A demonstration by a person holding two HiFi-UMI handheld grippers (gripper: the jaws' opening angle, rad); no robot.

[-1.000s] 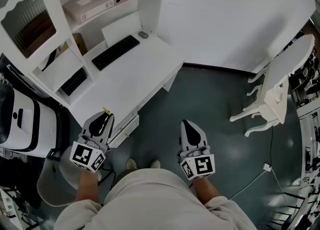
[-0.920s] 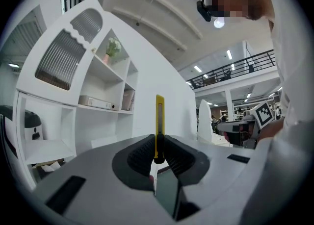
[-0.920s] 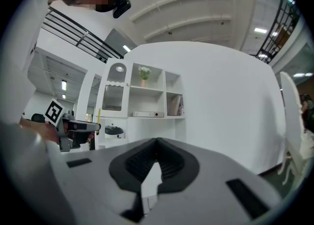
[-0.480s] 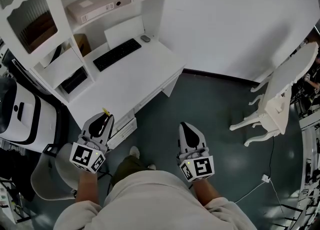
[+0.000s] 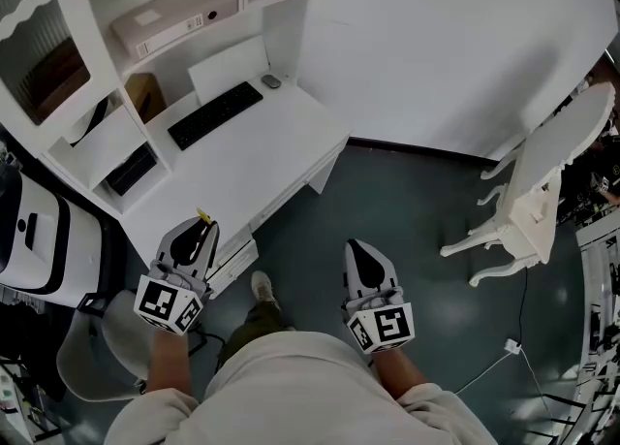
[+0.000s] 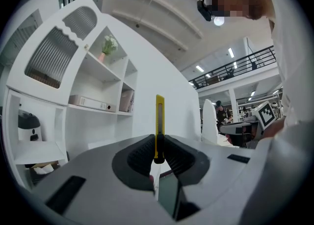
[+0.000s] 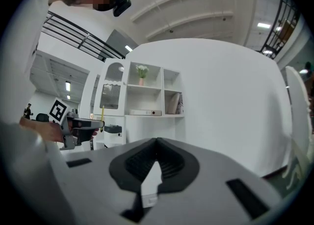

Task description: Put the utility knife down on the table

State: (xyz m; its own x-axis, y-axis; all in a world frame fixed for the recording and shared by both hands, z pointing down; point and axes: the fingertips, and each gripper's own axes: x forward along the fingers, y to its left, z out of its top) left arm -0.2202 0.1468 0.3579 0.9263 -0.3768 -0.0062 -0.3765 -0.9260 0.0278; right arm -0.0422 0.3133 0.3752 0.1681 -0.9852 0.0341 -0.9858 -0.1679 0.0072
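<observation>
At the lower left of the head view, the left gripper (image 5: 200, 232) is clenching the yellow utility knife (image 6: 159, 121) upright between its pads. At lower centre, the right gripper (image 5: 356, 249) is keeping its jaws pressed together on nothing. Farther up and left, the white table (image 5: 254, 157) is waiting bare, so the knife is not yet set down and the lowering and release are still to do.
</observation>
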